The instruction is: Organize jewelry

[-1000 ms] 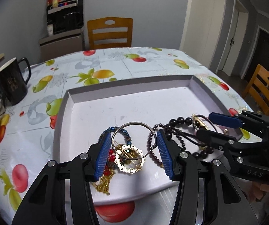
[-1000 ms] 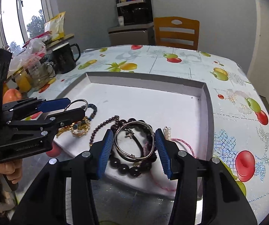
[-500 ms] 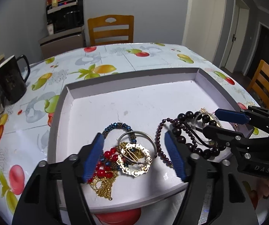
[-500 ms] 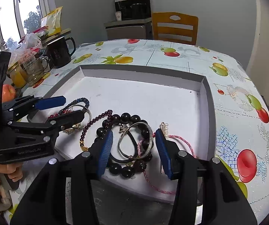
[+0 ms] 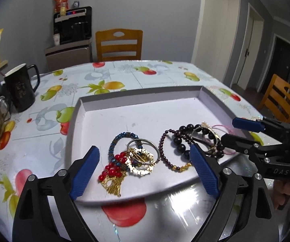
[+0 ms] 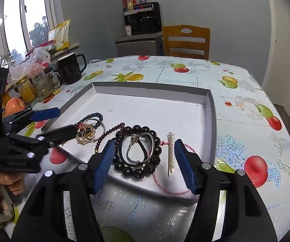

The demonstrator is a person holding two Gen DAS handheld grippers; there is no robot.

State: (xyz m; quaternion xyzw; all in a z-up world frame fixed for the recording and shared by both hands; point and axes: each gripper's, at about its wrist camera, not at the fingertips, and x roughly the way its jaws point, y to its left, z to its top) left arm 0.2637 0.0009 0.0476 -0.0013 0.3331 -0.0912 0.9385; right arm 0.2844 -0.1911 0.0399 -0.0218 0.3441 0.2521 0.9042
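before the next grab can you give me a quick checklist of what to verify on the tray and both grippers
1. Left gripper empty: ok, jaws opening, pads off the jewelry.
2. Right gripper empty: ok, jaws opening, nothing pinched.
3. Silver bangle free to lift alone: not ok, it lies across the gold ring and blue bead bracelet.
4. Black bead bracelet free: not ok, a silver bangle and a black cord lie inside it.
5. Pearl hair clip separate: ok, it lies beside the black beads, apart, though over the pink cord.
6. All pieces inside the white tray: not ok, the pink cord hangs over the near edge.
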